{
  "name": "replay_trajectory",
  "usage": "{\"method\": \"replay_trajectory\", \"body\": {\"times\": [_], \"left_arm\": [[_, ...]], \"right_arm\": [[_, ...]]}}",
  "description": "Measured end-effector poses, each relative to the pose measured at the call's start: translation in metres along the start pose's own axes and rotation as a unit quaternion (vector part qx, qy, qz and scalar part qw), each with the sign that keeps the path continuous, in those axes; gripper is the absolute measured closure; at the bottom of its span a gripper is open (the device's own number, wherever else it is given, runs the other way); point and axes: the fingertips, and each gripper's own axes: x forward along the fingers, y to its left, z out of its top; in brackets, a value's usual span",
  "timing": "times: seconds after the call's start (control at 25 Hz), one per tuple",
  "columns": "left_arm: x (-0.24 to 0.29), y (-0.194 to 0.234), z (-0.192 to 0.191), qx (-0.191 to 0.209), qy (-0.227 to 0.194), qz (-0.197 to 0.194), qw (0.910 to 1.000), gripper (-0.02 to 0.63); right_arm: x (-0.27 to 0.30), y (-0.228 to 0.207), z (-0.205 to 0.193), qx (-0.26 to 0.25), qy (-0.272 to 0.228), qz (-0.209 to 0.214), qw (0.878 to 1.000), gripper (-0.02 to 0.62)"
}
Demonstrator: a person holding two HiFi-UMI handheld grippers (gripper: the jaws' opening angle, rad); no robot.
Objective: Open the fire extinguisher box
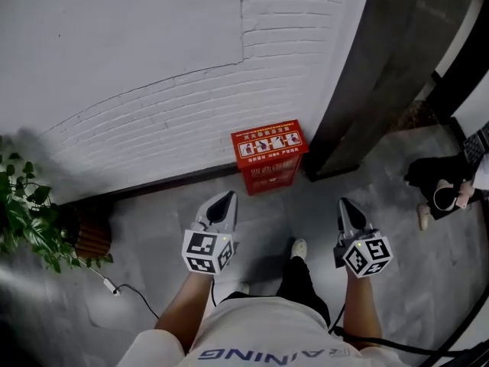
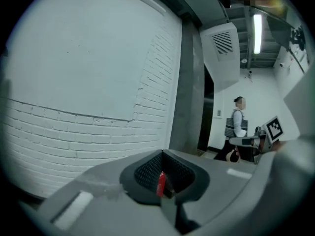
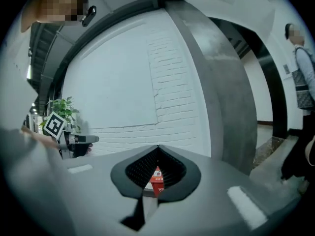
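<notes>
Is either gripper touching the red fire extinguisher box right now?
No, in the head view the left gripper and right gripper both hang short of the red box, bare floor between.

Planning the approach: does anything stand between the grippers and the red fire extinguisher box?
Nothing visible does. Only bare floor separates the left gripper and right gripper from the fire extinguisher box; the plant and cable lie to the left.

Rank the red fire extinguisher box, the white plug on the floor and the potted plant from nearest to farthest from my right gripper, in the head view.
From the right gripper:
1. Red fire extinguisher box, ahead-left, against the wall.
2. White plug, on the floor, far left.
3. Potted plant, left edge, beyond the plug.
</notes>
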Motion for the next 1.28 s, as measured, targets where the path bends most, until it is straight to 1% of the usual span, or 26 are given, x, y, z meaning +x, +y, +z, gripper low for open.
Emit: {"method": "replay_trajectory", "body": {"times": [0.16, 0.28, 0.4, 0.52, 0.64, 0.76, 0.88, 1.0, 1.08, 1.28], "left_arm": [[0.061, 0.004, 0.015, -0.010, -0.006, 0.053, 0.9985, 0.600], [0.098, 0.003, 0.026, -0.021, -0.008, 0.098, 0.9949, 0.600], [0.127, 0.006, 0.030, -0.032, -0.009, 0.132, 0.9907, 0.600], [0.145, 0.014, 0.026, -0.039, -0.002, 0.159, 0.9865, 0.600], [0.157, 0.030, 0.017, -0.047, 0.000, 0.175, 0.9835, 0.600], [0.168, 0.050, -0.006, -0.056, 0.016, 0.185, 0.9810, 0.600], [0.178, 0.068, -0.031, -0.069, 0.034, 0.191, 0.9786, 0.600], [0.190, 0.079, -0.057, -0.065, 0.042, 0.189, 0.9789, 0.600], [0.203, 0.088, -0.084, -0.065, 0.052, 0.191, 0.9780, 0.600], [0.243, 0.115, -0.163, -0.066, 0.065, 0.196, 0.9762, 0.600]], "right_arm": [[0.066, -0.054, 0.015, -0.008, 0.018, 0.052, 0.998, 0.591], [0.107, -0.091, 0.027, -0.010, 0.039, 0.094, 0.995, 0.591], [0.146, -0.121, 0.036, -0.027, 0.056, 0.130, 0.989, 0.591], [0.178, -0.140, 0.038, -0.033, 0.064, 0.151, 0.986, 0.591], [0.204, -0.154, 0.027, -0.038, 0.079, 0.159, 0.983, 0.591], [0.227, -0.167, 0.006, -0.053, 0.099, 0.152, 0.982, 0.591], [0.249, -0.176, -0.026, -0.073, 0.124, 0.147, 0.979, 0.591], [0.274, -0.183, -0.061, -0.076, 0.148, 0.145, 0.975, 0.591], [0.286, -0.184, -0.077, -0.069, 0.153, 0.150, 0.974, 0.591], [0.309, -0.184, -0.118, -0.054, 0.143, 0.166, 0.974, 0.591]]}}
